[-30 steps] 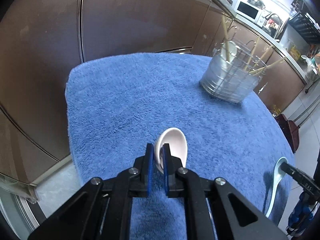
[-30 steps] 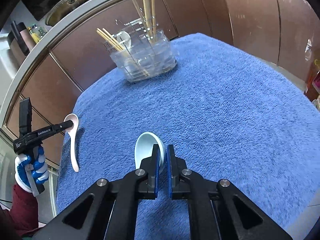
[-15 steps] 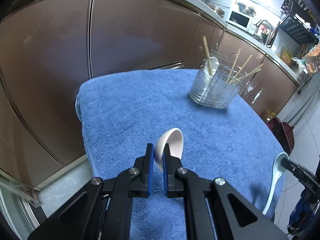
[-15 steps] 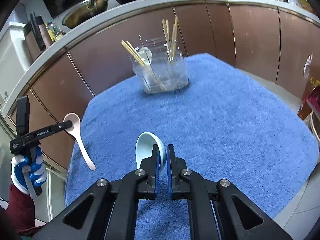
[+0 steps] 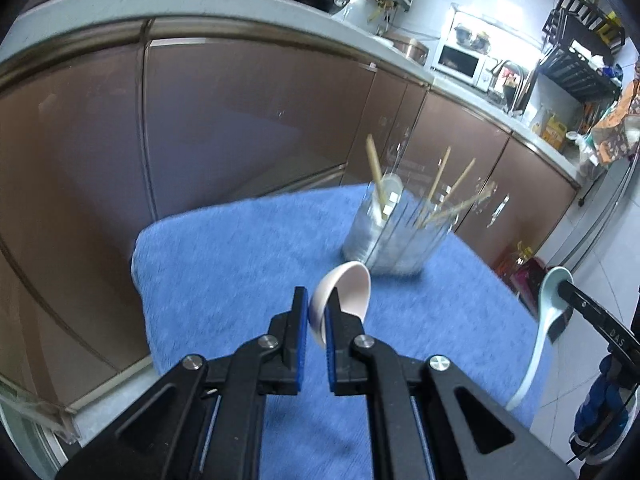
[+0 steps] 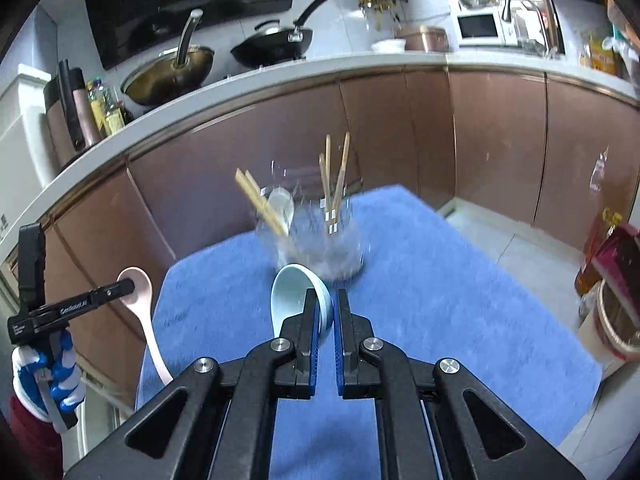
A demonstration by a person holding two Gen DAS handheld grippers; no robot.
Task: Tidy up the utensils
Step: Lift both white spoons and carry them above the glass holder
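Observation:
My left gripper [image 5: 316,300] is shut on the bowl of a pink ceramic spoon [image 5: 344,290], held in the air above the blue towel [image 5: 224,264]; the spoon also shows in the right wrist view [image 6: 142,304]. My right gripper [image 6: 328,304] is shut on the bowl of a light blue ceramic spoon [image 6: 294,294], also lifted; it shows in the left wrist view [image 5: 540,328]. A clear utensil holder [image 5: 396,236] with wooden chopsticks [image 5: 376,172] and a white spoon stands at the far side of the towel, seen too in the right wrist view [image 6: 316,240].
Brown kitchen cabinets [image 5: 240,120] curve behind the table. The counter carries woks [image 6: 176,72], a microwave [image 6: 480,26] and bottles. A red container and bottle [image 6: 612,272] stand on the floor to the right.
Both grippers have risen well above the towel, each carrying its spoon, and tilted up so the counter comes into view. The holder now looks farther away.

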